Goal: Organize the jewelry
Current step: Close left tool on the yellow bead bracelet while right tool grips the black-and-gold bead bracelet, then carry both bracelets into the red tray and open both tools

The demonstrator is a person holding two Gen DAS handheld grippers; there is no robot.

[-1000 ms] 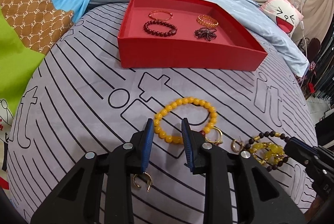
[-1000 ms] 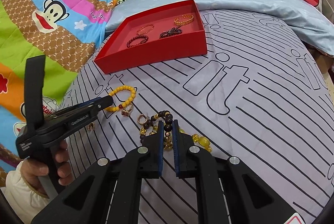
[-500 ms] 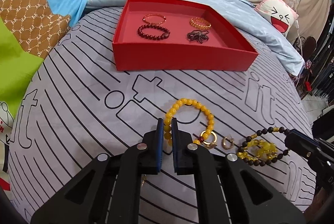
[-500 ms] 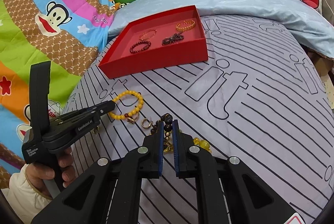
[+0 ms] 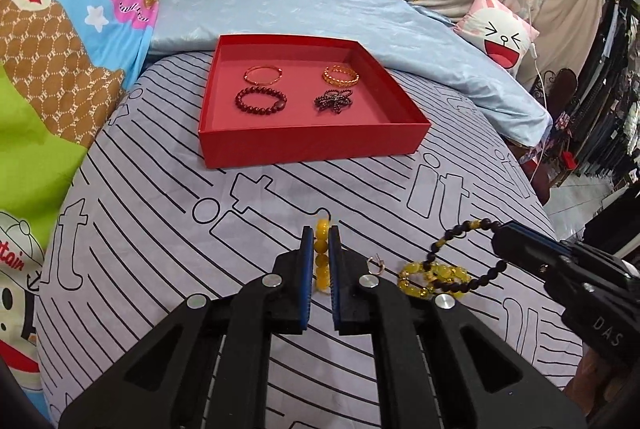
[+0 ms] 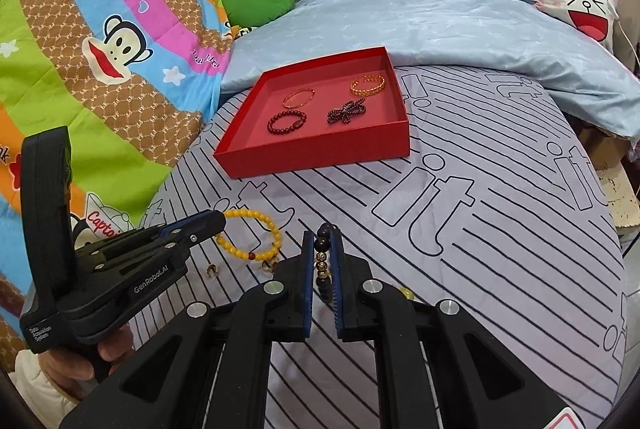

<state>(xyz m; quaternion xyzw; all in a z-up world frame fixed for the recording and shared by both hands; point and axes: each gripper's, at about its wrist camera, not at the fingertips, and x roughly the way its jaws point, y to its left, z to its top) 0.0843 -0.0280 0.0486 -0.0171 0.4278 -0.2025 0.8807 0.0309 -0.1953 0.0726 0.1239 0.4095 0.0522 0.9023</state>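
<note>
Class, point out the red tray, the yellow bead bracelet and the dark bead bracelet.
red tray [image 5: 308, 145]: left wrist view, front wall.
yellow bead bracelet [image 6: 262, 219]: right wrist view, far beads.
dark bead bracelet [image 6: 322, 244]: right wrist view, clamped beads.

Bed [image 5: 160, 189] (striped sheet), perhaps shelving [image 5: 616, 69] beyond.

Both bracelets pinched and raised

Left gripper [image 5: 320, 249] clamped onto yellow bead bracelet [image 6: 256, 229], lifted clear of striped sheet [image 5: 160, 209]; dark bead bracelet [image 5: 468, 233], gripped in right gripper [image 6: 322, 253], partly raised too.
</note>
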